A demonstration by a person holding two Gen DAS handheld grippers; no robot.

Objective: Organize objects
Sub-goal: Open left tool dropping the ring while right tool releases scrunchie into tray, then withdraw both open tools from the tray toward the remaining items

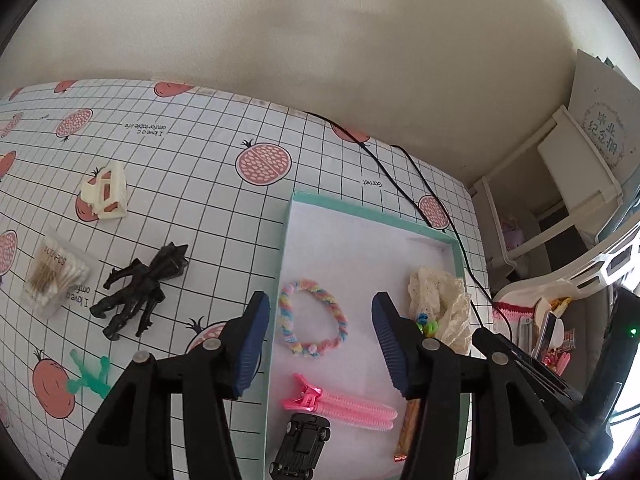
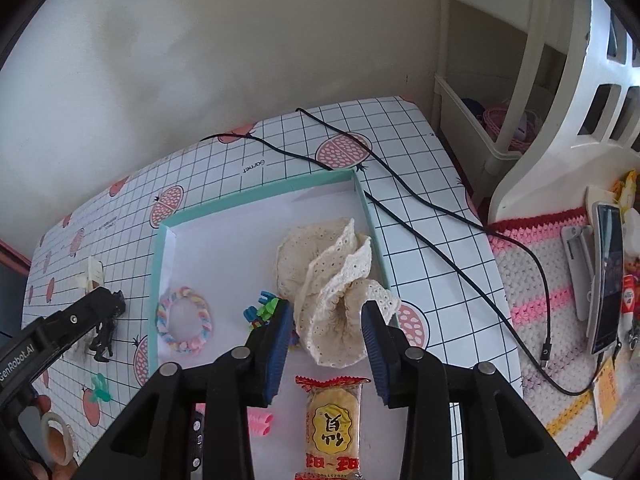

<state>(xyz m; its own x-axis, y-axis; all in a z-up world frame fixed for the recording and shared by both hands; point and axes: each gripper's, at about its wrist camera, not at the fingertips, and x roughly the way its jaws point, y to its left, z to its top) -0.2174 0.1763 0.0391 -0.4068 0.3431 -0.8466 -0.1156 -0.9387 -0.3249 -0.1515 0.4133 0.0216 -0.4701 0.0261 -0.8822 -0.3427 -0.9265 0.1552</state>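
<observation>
- Box (image 1: 286,240), teal rim, mid-frame in both views, on the grid cloth (image 1: 180,184); it's the collecting spot, by the look of it.
- In the box: hair tie (image 1: 313,320), pink clip (image 1: 344,406), toy car (image 1: 302,446), lace cloth (image 2: 332,280), snack pack (image 2: 332,420), small bright clips (image 2: 264,308).
- Left out on the cloth, left side of left view: cream claw clip (image 1: 106,196), swab bag (image 1: 54,272), black figure (image 1: 140,292), green figure (image 1: 90,376). Tape roll (image 2: 56,440) at lower left of right view.
- Judged approx. half done; 5 or so items to go.
- Left gripper (image 1: 320,340): jaws wide, empty, above box.
- Right gripper (image 2: 326,344): jaws wide, empty, lace cloth seen between the tips but no grip.
</observation>
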